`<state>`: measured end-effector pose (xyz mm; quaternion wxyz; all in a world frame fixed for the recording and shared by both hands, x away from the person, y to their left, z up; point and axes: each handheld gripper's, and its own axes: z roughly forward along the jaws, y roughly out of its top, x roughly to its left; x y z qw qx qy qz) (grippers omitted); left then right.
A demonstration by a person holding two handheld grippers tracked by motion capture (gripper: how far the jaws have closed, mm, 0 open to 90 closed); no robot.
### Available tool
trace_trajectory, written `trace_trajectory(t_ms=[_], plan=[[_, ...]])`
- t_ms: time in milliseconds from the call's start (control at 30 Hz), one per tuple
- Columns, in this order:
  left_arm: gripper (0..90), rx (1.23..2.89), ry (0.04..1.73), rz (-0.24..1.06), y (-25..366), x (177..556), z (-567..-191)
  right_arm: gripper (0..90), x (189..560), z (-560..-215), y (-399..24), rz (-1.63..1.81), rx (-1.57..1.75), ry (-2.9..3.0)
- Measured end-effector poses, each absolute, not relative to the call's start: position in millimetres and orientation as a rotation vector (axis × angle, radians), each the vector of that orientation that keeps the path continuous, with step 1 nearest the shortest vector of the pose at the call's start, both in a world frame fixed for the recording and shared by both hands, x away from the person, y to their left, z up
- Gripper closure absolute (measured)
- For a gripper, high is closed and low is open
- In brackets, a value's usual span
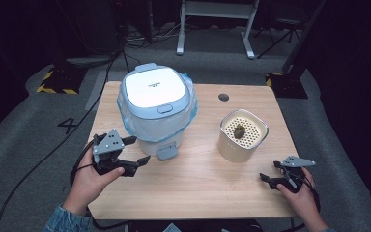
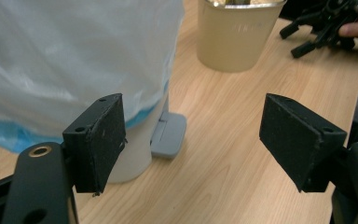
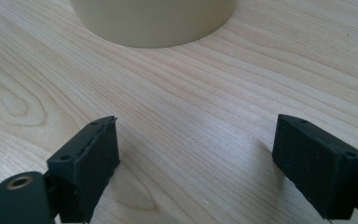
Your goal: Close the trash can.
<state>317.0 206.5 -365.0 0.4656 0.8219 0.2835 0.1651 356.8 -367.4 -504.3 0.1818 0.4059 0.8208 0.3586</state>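
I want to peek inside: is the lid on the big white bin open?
No, the bin's lid lies flat and shut on top.

A lab or studio recording bay: around the wooden table lie grey carpet, black cables behind it, hazard-striped stand feet at its far-left, dark curtains beyond.

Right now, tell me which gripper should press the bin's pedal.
Left. The left gripper sits open beside the grey pedal of the lidded bin. The right gripper, also open, lies beyond the cream container.
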Motion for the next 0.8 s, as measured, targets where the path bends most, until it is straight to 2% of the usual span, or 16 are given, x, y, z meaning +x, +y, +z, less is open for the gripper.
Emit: trace_trajectory(t_ms=[800], plan=[[21.5,2.086,0.878,0.371,217,324,-455,14.6,357,-504,-367,1.013,1.145,2.317]])
